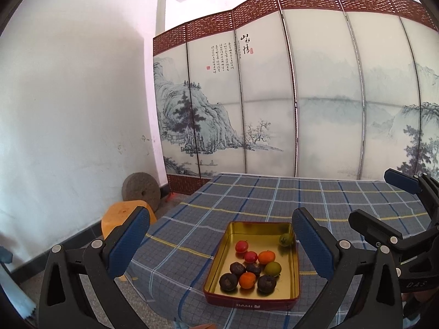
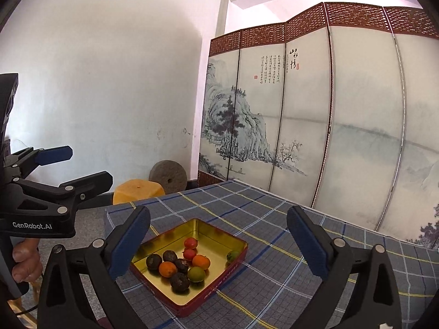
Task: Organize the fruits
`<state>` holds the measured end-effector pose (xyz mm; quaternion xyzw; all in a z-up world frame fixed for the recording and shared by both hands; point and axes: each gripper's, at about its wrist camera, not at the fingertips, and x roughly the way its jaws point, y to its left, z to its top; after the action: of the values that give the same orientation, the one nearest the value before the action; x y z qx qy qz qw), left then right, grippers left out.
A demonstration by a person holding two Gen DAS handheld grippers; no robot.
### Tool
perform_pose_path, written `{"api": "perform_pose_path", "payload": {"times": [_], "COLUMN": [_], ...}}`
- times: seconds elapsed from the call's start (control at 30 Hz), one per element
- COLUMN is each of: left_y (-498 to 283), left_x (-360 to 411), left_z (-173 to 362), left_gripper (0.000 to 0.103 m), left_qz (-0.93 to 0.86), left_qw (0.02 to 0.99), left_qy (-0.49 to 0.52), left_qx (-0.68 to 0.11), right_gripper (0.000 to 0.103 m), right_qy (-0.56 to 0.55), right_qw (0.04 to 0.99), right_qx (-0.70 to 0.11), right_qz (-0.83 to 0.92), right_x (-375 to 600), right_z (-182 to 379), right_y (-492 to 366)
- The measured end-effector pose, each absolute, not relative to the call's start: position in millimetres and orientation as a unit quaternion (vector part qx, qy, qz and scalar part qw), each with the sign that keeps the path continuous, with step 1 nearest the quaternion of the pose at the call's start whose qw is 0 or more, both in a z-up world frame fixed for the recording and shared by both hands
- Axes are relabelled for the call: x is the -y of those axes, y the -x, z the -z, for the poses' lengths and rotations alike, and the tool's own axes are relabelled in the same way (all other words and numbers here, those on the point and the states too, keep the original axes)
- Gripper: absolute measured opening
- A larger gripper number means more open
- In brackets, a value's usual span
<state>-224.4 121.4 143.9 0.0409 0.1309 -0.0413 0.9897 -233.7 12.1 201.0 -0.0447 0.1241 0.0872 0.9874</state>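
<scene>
A gold-lined red tin tray (image 1: pixel 216 268) (image 2: pixel 219 233) sits near the front of a table with a plaid cloth (image 1: pixel 274 200). It holds several small fruits: red ones (image 1: pixel 241 246), orange ones (image 1: pixel 266 257), green ones (image 1: pixel 273 268) and dark ones (image 1: pixel 228 281). One green fruit (image 1: pixel 286 239) (image 2: pixel 233 255) lies apart in a far corner. My left gripper (image 1: pixel 219 244) is open and empty above the tray. My right gripper (image 2: pixel 219 244) is open and empty above it too. Each gripper shows in the other's view, the right (image 1: pixel 378 200) and the left (image 2: pixel 79 167).
A folding screen (image 1: pixel 301 96) with a landscape painting stands behind the table. A yellow stool (image 1: pixel 120 213) and a round millstone (image 1: pixel 141 190) are on the floor at the left by the white wall.
</scene>
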Motion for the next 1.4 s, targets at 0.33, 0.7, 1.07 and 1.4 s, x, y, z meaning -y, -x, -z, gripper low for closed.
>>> {"api": "perform_pose_path", "payload": {"times": [0.33, 0.7, 1.07, 1.4], "left_y": [231, 232, 232, 219], "left_x": [-124, -123, -123, -114], "left_z": [-151, -150, -145, -135], "left_gripper": [0.103, 0.103, 0.103, 0.103], "left_qz": [0.039, 0.043, 0.045, 0.055], "left_qw": [0.991, 0.991, 0.990, 0.985], "left_qy": [-0.027, -0.028, -0.031, -0.033], "left_qx": [-0.122, -0.127, -0.133, -0.160], "right_gripper": [0.103, 0.103, 0.103, 0.103], "right_qy": [0.047, 0.055, 0.051, 0.033], "right_qw": [0.990, 0.989, 0.989, 0.988], "right_qx": [-0.109, -0.109, -0.112, -0.131], "right_qz": [-0.081, -0.082, -0.081, -0.072], "right_x": [-14, -17, -16, 0], "right_z": [-208, -207, -206, -191], "right_y": [241, 243, 243, 238]}}
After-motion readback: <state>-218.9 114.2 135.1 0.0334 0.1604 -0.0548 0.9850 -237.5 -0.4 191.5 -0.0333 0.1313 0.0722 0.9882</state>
